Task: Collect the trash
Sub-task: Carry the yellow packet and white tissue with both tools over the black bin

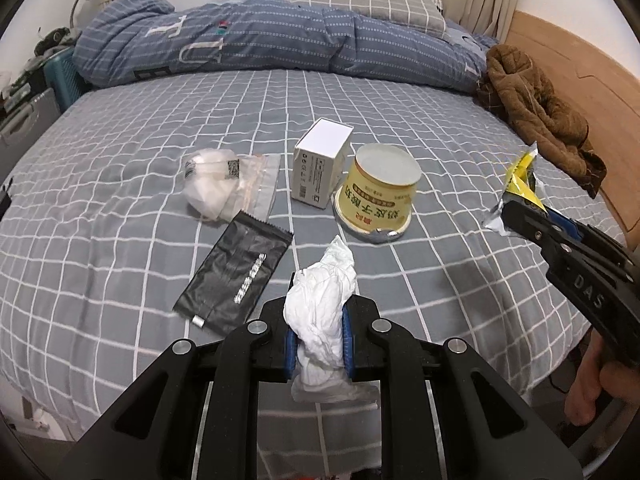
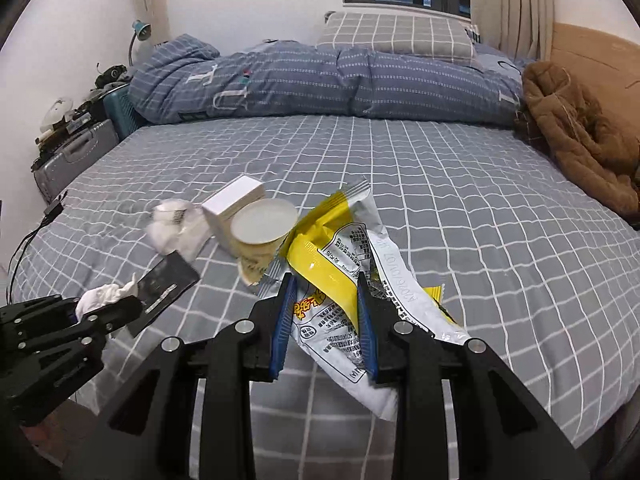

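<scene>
My left gripper (image 1: 319,312) is shut on a crumpled white tissue (image 1: 320,300) above the bed's near edge; it also shows in the right wrist view (image 2: 100,298). My right gripper (image 2: 326,292) is shut on a yellow and silver snack wrapper (image 2: 340,264), held above the bed; the wrapper also shows in the left wrist view (image 1: 516,192). On the bed lie a black foil packet (image 1: 234,276), a clear bag with white stuffing (image 1: 224,188), a white box (image 1: 322,162) and an upturned yellow paper cup (image 1: 380,192).
The bed has a grey checked sheet (image 1: 120,208). A rolled blue duvet (image 1: 280,44) and a pillow (image 1: 368,0) lie at the far side. A brown jacket (image 1: 536,108) lies at the right by the wooden headboard (image 1: 568,68). A suitcase (image 2: 72,156) stands at the left.
</scene>
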`<state>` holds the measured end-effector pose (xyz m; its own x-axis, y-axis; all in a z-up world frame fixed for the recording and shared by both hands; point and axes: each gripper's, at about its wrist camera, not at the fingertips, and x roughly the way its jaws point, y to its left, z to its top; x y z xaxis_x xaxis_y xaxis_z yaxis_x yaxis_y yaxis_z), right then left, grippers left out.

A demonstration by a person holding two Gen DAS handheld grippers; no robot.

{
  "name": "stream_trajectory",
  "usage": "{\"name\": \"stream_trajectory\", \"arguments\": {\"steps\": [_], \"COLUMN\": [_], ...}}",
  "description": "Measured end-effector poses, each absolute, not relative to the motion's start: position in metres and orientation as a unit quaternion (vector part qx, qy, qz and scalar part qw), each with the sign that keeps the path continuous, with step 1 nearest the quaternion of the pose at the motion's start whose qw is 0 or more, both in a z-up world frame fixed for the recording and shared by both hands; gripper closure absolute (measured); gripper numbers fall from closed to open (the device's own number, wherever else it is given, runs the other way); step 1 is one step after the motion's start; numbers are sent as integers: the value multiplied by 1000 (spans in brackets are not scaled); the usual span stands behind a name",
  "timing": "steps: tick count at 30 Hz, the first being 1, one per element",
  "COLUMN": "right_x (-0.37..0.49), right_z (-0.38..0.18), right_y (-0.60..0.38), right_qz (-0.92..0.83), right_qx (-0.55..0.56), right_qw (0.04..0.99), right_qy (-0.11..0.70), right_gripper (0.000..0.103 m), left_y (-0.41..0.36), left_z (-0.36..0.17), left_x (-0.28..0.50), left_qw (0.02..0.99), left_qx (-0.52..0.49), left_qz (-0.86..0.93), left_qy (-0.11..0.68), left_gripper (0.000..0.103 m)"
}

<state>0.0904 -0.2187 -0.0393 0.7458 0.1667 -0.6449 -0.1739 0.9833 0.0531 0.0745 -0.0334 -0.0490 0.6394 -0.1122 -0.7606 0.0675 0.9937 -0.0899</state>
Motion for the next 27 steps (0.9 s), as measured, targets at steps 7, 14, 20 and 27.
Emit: {"name": "stream_trajectory", "arguments": {"steps": [7, 14, 20, 27], "right_x": [51, 12, -19, -50], "right_z": [-35, -34, -39, -50], "right_y": [-214, -208, -202, -195], "right_qz": [95, 104, 112, 120], "right_qx": [2, 8, 7, 8], "right_qw": [934, 934, 930, 923], "right_qy": [343, 343, 350, 365], "right_gripper": [75, 75, 75, 75], "left_y": [-40, -39, -30, -23], "left_z": [-44, -46, -50, -58], "left_x": [42, 14, -13, -38], "left_qw": [908, 908, 905, 901], "left_qx": [-17, -17, -27, -32], "left_qz": [-48, -45, -39, -36], "left_qy": [416, 417, 422, 432], "left_gripper": [87, 87, 87, 87]}}
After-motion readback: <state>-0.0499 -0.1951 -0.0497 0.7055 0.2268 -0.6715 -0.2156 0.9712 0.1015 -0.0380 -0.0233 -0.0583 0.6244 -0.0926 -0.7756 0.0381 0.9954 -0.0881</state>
